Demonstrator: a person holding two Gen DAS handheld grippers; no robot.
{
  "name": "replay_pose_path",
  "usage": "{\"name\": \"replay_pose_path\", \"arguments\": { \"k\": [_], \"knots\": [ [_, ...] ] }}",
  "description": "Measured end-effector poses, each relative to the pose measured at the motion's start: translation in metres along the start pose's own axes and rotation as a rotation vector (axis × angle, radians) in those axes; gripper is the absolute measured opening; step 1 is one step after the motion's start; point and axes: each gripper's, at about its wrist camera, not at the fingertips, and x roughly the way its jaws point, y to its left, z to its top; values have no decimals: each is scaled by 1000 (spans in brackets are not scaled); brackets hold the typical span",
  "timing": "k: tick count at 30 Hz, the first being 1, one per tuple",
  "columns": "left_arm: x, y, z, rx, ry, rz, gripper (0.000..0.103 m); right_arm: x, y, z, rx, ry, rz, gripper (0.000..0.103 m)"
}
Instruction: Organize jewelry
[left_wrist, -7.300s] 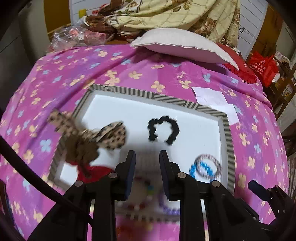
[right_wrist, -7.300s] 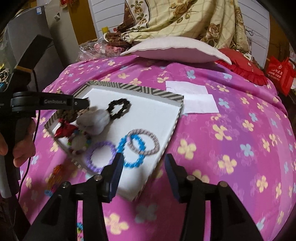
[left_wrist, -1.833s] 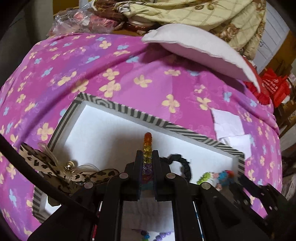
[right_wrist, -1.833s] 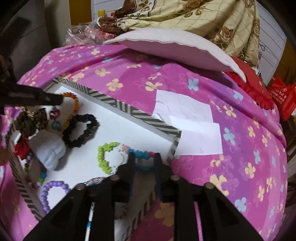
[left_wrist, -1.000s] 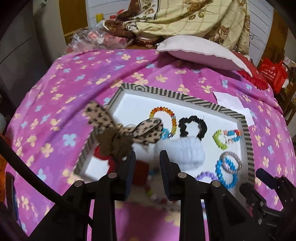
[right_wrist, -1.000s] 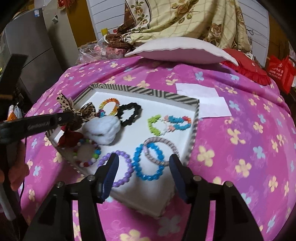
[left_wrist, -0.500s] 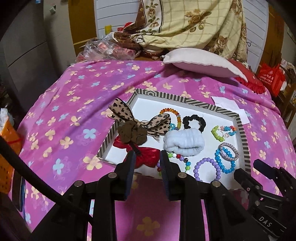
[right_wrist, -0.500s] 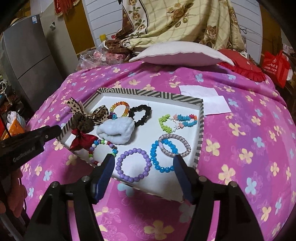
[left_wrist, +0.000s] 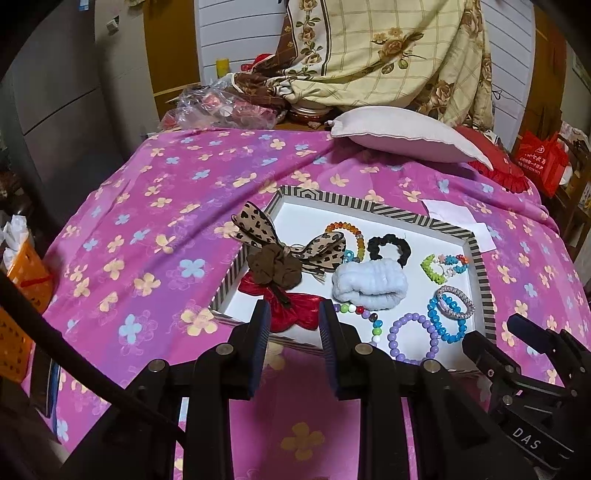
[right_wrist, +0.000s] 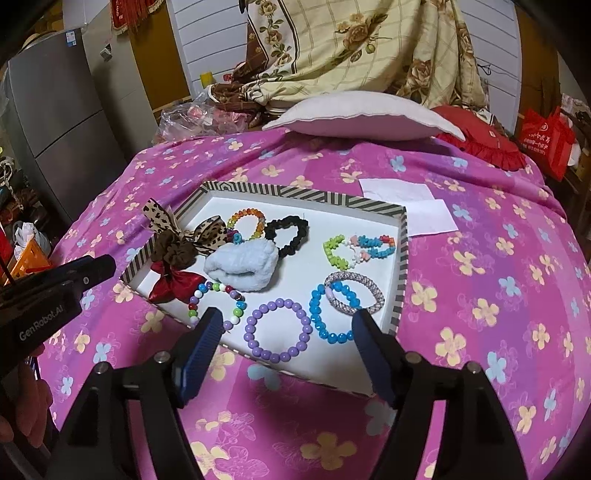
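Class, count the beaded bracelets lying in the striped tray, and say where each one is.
6: purple bracelet near edge, blue beside it, silver overlapping blue, multicolour near-left, green-blue right, orange far-left. Others may hide under the cloth pieces.

You're looking at a matt pink flowered cotton-like bedspread carrying a shallow cardboard tray with a striped paper rim and a smooth white matt floor. In it, your glossy purple plastic bead bracelet and shiny faceted blue bead bracelet lie beside a fluffy pale-blue terry cloth band, a satiny red fabric bow and a black crinkled fabric scrunchie. Your right gripper has matt black plastic arms with ribbed blue rubbery fingers.
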Motion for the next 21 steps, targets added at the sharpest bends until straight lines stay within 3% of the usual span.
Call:
{"name": "replay_pose_path", "arguments": {
  "k": [21],
  "knots": [
    [-1,-1,-1,2,4,7,46,-4,-1,-2,5,13,-1,76]
  ]
}}
